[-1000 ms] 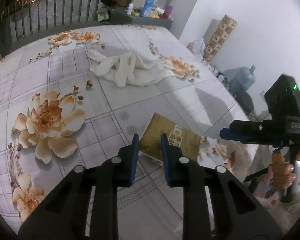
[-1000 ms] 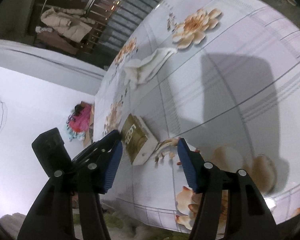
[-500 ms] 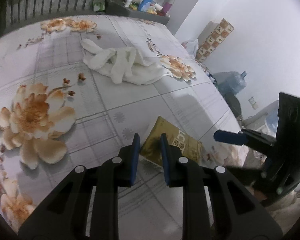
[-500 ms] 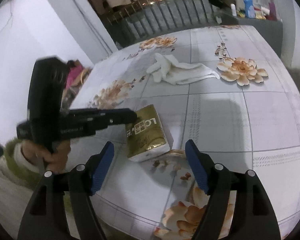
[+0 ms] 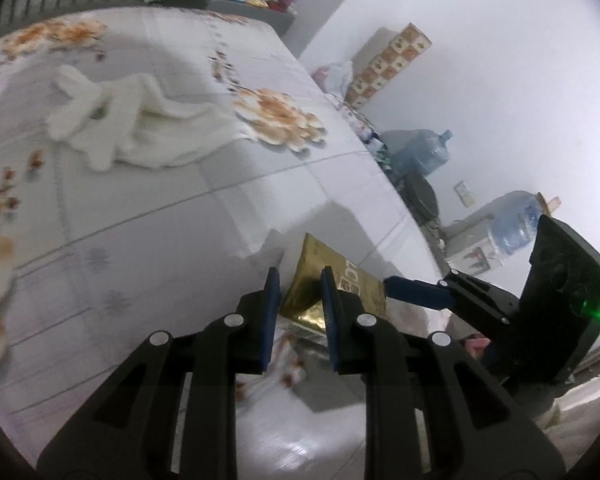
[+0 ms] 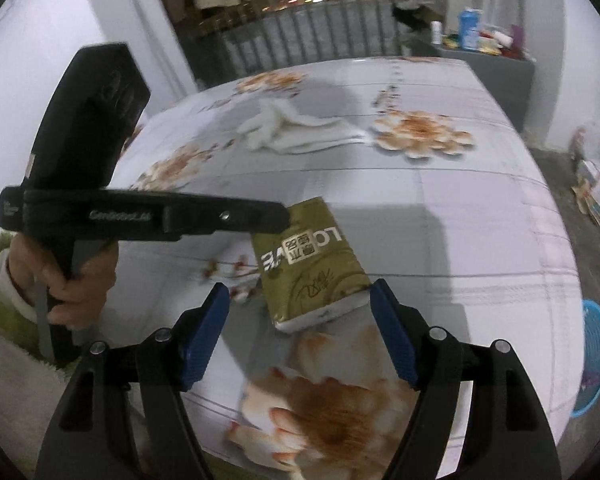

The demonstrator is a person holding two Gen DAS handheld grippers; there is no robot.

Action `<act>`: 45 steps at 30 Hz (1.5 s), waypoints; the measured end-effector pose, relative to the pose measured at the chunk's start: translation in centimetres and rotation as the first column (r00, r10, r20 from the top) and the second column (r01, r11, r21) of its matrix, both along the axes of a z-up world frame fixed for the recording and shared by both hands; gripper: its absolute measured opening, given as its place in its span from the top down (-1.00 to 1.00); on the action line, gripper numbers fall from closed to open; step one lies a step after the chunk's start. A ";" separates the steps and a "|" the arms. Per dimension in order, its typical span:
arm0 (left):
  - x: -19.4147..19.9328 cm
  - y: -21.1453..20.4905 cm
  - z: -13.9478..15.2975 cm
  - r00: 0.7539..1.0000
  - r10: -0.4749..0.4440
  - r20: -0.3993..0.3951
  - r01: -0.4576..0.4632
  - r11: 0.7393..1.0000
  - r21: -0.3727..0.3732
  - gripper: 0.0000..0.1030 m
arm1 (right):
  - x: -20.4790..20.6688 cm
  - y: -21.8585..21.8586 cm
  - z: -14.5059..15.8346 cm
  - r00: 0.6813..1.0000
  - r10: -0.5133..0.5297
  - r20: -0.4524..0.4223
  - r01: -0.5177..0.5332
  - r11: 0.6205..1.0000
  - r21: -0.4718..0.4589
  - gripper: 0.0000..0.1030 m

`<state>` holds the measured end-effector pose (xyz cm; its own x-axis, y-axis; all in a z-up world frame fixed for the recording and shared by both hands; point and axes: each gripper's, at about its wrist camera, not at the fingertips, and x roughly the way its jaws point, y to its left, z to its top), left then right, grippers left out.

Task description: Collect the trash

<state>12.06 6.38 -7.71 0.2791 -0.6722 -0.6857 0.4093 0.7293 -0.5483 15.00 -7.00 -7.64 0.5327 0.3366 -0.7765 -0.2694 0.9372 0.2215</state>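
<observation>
Two tongs are angled down at one gold tissue pack (image 6: 308,264).
Left tongs (image 5: 298,312) are narrowly parted, empty, at the pack; right tongs (image 6: 300,336), just widened then slightly narrowed, straddle it untouched at lower centre on the floral worktop (image 6: 460,240). "LO" is legible.

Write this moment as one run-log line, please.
left gripper: narrow gap, at gold tissue pack's corner | right gripper: open, straddling pack, not gripping | white cloth: untouched
</observation>
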 end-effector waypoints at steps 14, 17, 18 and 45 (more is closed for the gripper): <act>3.7 -0.8 4.2 0.970 0.057 0.237 -0.083 0.991 0.102 0.38 | 1.6 -5.2 -1.2 0.984 -0.176 -0.041 0.179 0.978 0.102 0.24; 4.8 -0.7 5.0 0.942 0.043 0.333 -0.117 0.971 0.208 0.17 | 2.0 -5.7 -1.2 0.982 -0.184 -0.041 0.188 0.976 0.108 0.24; 5.2 -1.0 5.1 0.932 0.020 0.362 -0.117 0.962 0.248 0.14 | 2.0 -5.9 -1.2 0.982 -0.185 -0.041 0.189 0.976 0.109 0.24; 6.9 -1.4 0.7 0.976 -0.038 0.216 -0.039 0.939 0.343 0.96 | 1.4 -9.1 -0.6 0.962 -0.257 -0.091 0.272 0.921 0.279 0.24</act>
<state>18.94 5.02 -6.96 0.4463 -0.4065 -0.7972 0.4893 0.8568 -0.1629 16.44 -16.05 -8.28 0.5946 0.4008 -0.6970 -0.0015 0.8675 0.4975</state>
